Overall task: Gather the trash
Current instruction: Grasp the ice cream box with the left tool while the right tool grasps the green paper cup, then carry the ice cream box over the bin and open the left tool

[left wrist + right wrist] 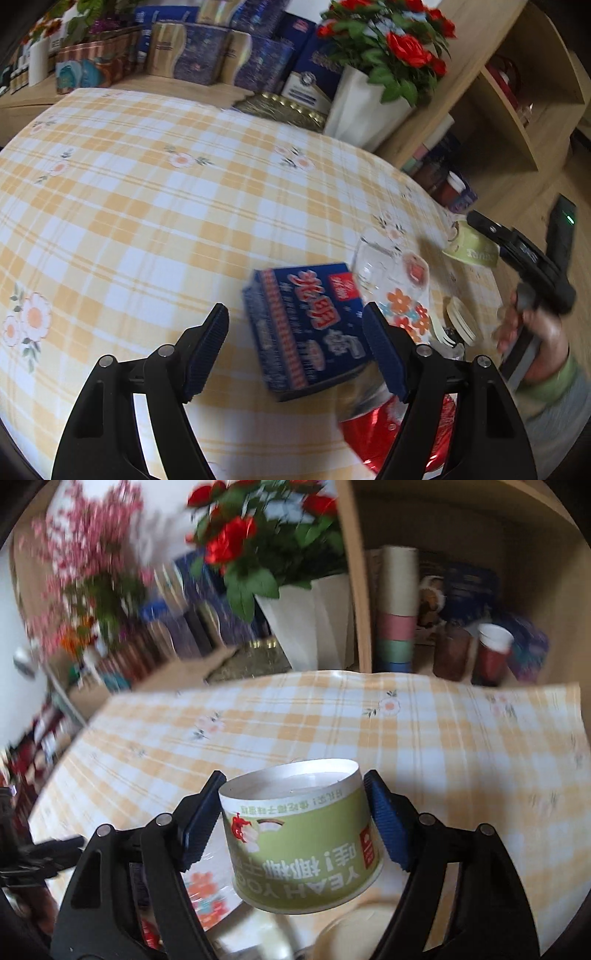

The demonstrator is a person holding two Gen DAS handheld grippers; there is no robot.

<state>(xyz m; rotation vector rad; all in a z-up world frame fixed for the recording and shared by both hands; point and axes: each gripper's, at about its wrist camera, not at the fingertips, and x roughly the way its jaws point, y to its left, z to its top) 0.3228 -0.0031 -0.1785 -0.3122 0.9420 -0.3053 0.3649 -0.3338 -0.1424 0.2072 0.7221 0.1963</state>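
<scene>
My right gripper (293, 801) is shut on a green yogurt cup (303, 834), held upside down above the checked tablecloth (443, 746). The same cup (471, 245) and the right gripper (480, 225) show at the right of the left wrist view. My left gripper (295, 328) is open and empty. A blue carton (308, 328) lies on the cloth between its fingers, closer to the right finger. A clear plastic bag (391, 284) with orange flowers lies beside the carton. A crushed red can (391, 432) lies under the right finger. A round lid (460, 321) lies near the table edge.
A white vase of red roses (365, 103) stands at the table's far corner, with boxes (199, 55) behind it. A wooden shelf (461, 627) holds stacked cups and jars. A black remote (561, 232) lies on the floor at the right.
</scene>
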